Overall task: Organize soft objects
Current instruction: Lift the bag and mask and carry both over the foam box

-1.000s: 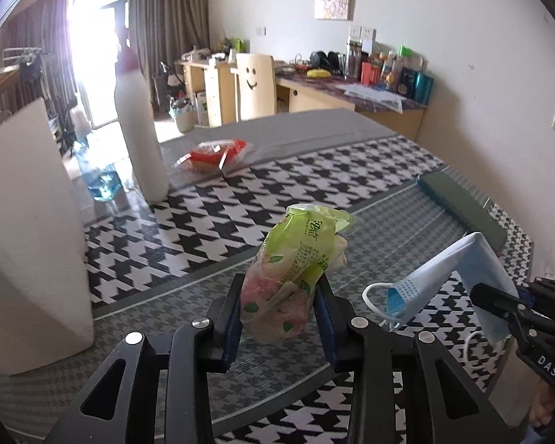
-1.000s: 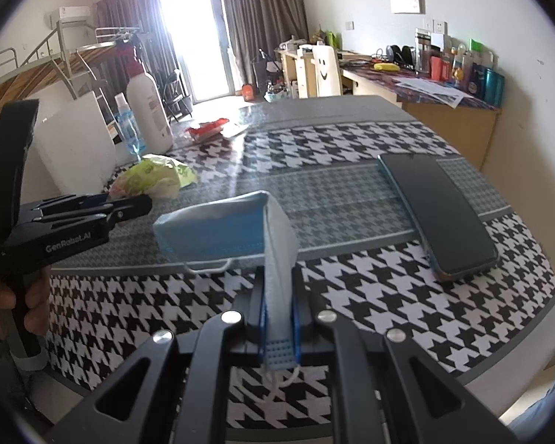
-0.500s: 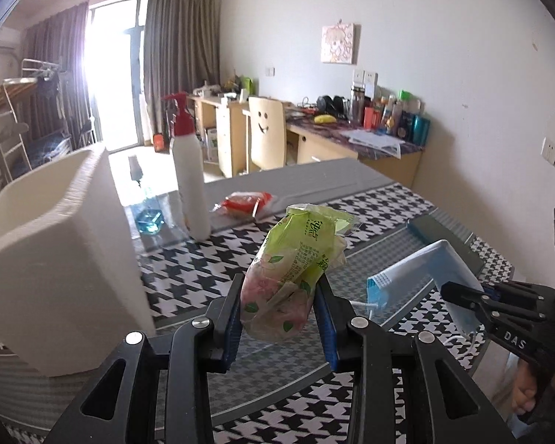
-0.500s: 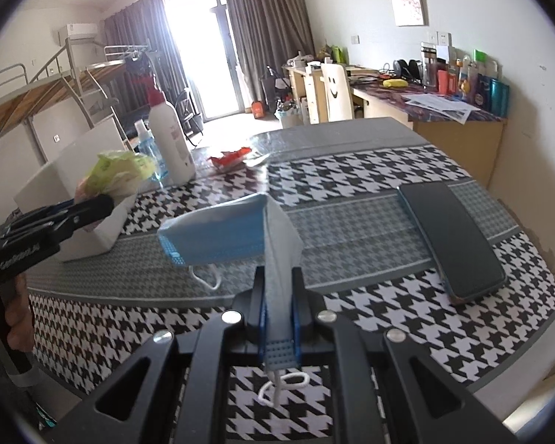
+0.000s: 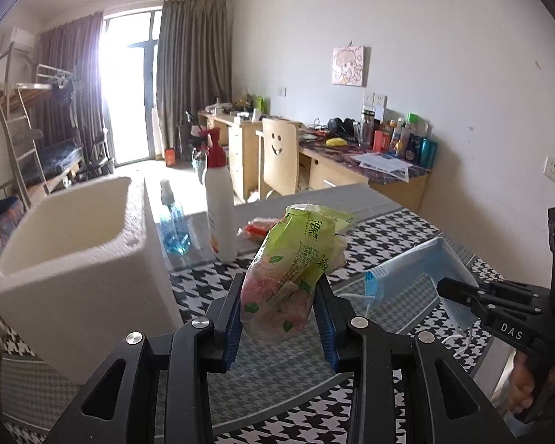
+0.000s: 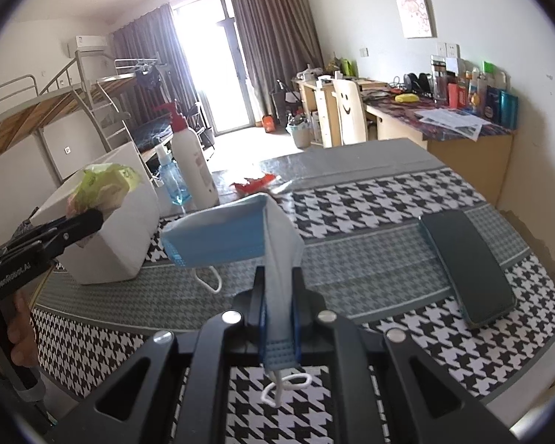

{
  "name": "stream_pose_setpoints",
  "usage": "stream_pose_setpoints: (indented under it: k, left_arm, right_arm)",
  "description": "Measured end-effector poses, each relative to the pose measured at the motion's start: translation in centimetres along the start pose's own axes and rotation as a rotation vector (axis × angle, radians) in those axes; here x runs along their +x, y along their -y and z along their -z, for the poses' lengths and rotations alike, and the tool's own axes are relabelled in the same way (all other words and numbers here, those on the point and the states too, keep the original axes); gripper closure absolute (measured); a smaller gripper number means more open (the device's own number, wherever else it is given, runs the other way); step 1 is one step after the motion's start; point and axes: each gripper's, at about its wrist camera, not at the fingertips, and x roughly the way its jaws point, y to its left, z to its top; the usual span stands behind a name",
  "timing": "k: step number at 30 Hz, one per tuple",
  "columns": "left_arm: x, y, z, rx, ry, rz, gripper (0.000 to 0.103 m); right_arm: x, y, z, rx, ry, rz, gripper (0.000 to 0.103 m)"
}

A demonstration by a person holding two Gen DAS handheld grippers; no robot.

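Observation:
My left gripper [image 5: 280,309] is shut on a green and pink tissue pack [image 5: 296,266] and holds it in the air, to the right of the white foam box [image 5: 74,270]. In the right wrist view the pack [image 6: 100,185] sits level with the box's [image 6: 107,244] rim. My right gripper [image 6: 277,305] is shut on a folded blue face mask [image 6: 233,236], held above the table; its white ear loops hang down. The mask also shows in the left wrist view [image 5: 418,273].
A white pump bottle [image 6: 192,162] and a small blue spray bottle [image 6: 172,183] stand behind the box. A red snack wrapper [image 6: 253,183] lies further back. A dark phone [image 6: 466,266] lies on the houndstooth tablecloth [image 6: 370,199] at the right.
Both grippers have risen with their loads. The left gripper has moved toward the foam box, whose open top now shows. The mask stays beside it on the right.

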Motion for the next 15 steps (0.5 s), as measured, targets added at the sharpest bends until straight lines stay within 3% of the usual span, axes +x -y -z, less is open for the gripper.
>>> stream_pose_setpoints:
  k: [15]
  left_arm:
    - [-1.7,-2.4,-3.3,-0.016,0.06,-0.091,0.066]
  right_arm:
    - [0.0,-3.0,-3.7,-0.033,0.053,-0.054,0.089]
